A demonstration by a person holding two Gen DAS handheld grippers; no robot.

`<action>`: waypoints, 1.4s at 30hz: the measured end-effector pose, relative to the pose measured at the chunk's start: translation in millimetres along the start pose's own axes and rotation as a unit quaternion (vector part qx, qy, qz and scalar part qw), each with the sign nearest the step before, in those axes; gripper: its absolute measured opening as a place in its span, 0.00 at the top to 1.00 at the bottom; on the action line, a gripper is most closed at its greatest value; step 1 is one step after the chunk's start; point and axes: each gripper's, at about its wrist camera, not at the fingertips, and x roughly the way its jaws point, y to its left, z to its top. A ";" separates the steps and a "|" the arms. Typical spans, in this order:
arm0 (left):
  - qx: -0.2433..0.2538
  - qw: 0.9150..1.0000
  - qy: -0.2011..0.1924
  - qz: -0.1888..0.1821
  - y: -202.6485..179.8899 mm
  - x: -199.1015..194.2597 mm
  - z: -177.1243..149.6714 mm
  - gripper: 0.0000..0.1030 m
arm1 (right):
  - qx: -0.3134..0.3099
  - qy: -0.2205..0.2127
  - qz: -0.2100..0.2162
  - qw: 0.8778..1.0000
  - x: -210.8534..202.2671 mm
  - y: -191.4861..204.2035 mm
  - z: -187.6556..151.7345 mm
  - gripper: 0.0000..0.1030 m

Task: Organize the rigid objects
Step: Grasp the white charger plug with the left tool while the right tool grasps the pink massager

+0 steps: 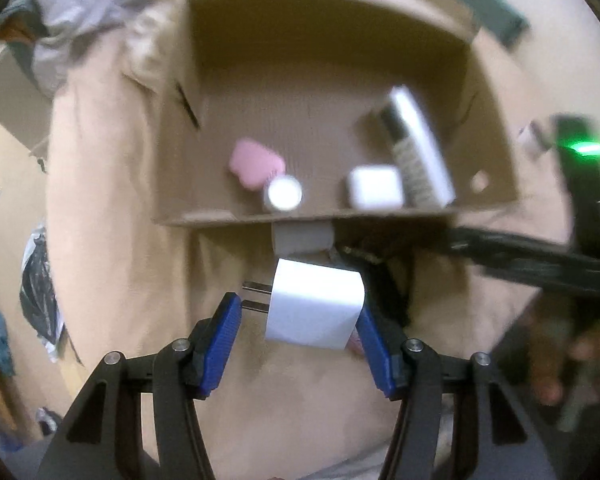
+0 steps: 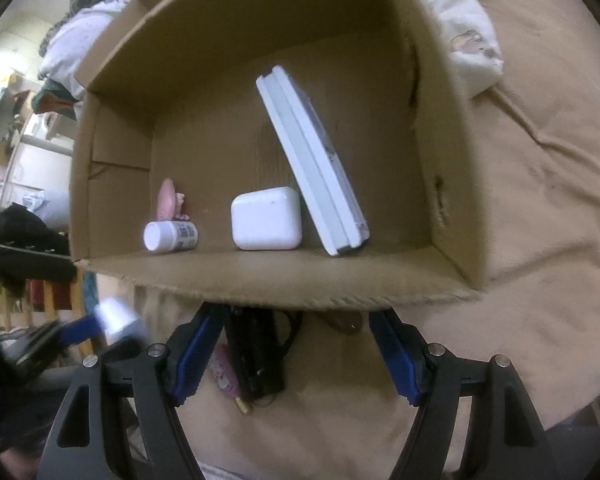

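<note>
Right now my left gripper (image 1: 298, 322) pinches the white charger plug (image 1: 314, 306), prongs pointing left, just short of the cardboard box (image 1: 300, 216) lying straight ahead, while my right gripper (image 2: 296, 354) hangs open and empty nearer the box's front edge.

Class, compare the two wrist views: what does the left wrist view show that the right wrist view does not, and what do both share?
Left only: a white charger with metal prongs, between the left gripper fingers.

Right only: the open, empty right gripper and a dark object lying beyond it on the tan cloth.

Both: the cardboard box holding a pink item, small bottle, white case and flat white device.
</note>
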 end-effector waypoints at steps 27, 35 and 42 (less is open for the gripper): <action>-0.184 0.982 0.045 -0.009 93.4 35.4 13.8 0.11 | -0.035 0.005 -0.132 0.991 60.5 39.5 5.3 0.00; -0.082 0.991 0.094 0.051 54.2 86.1 21.2 0.11 | 0.014 0.009 -0.035 0.999 12.2 4.6 -12.8 0.00; -0.048 0.990 0.104 0.088 43.1 103.1 20.6 0.33 | 0.035 -0.007 0.028 0.999 -19.9 -0.9 -30.0 0.00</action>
